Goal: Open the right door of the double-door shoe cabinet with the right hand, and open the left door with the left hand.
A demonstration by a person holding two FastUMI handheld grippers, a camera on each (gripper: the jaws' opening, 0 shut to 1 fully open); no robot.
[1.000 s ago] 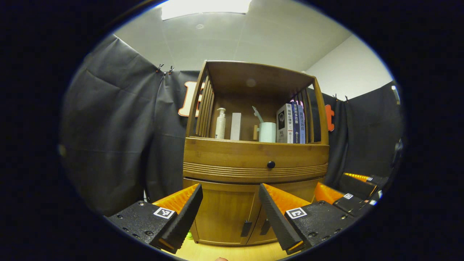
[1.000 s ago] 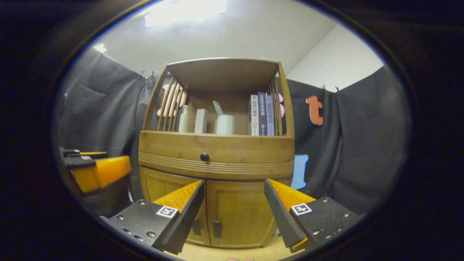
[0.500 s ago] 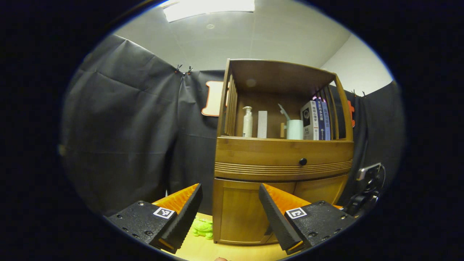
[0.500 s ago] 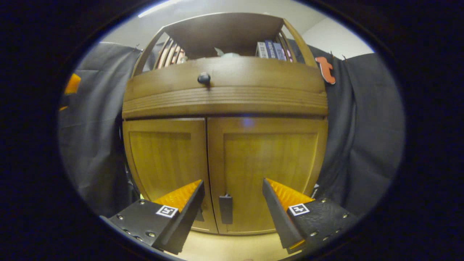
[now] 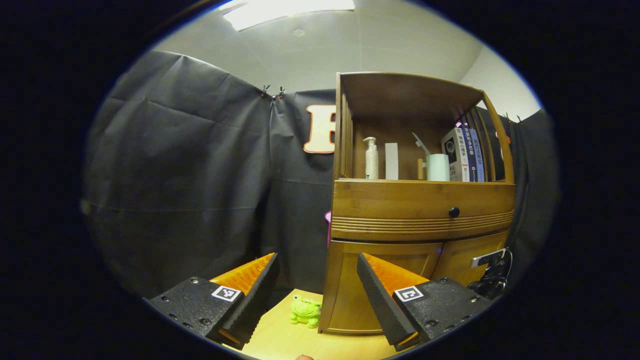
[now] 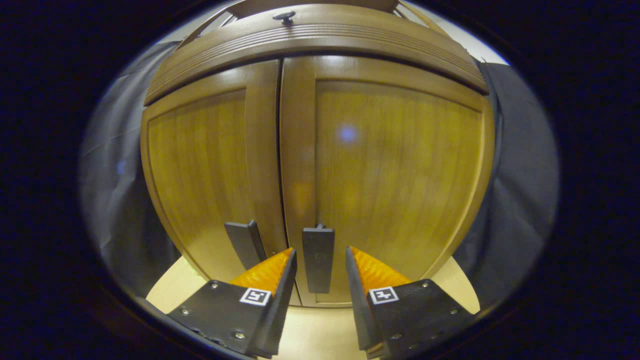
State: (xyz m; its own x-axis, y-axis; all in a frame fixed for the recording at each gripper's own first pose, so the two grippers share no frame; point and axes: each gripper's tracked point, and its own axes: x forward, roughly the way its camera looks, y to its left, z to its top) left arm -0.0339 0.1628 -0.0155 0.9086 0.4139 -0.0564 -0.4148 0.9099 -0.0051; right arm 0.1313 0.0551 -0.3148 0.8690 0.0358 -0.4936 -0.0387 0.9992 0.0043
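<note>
The wooden shoe cabinet (image 5: 420, 200) stands right of centre in the left gripper view, with both lower doors shut. My left gripper (image 5: 317, 256) is open and holds nothing, some way from the cabinet's left front corner. In the right gripper view the left door (image 6: 200, 165) and right door (image 6: 395, 175) are very close. My right gripper (image 6: 320, 251) is open, with one finger on each side of the right door's dark handle (image 6: 318, 270) and small gaps showing. The left door's handle (image 6: 245, 242) is just beside it.
A green toy frog (image 5: 305, 311) lies on the light wooden floor (image 5: 280, 340) by the cabinet's left foot. Above the doors are a drawer with a dark knob (image 5: 454, 212) and a shelf with a pump bottle (image 5: 371, 158), a cup and books. Black cloth hangs on both sides.
The right gripper has moved in close and low to the doors, and its fingers have narrowed around the right handle. The left gripper has swung left, so the cabinet sits further right.
</note>
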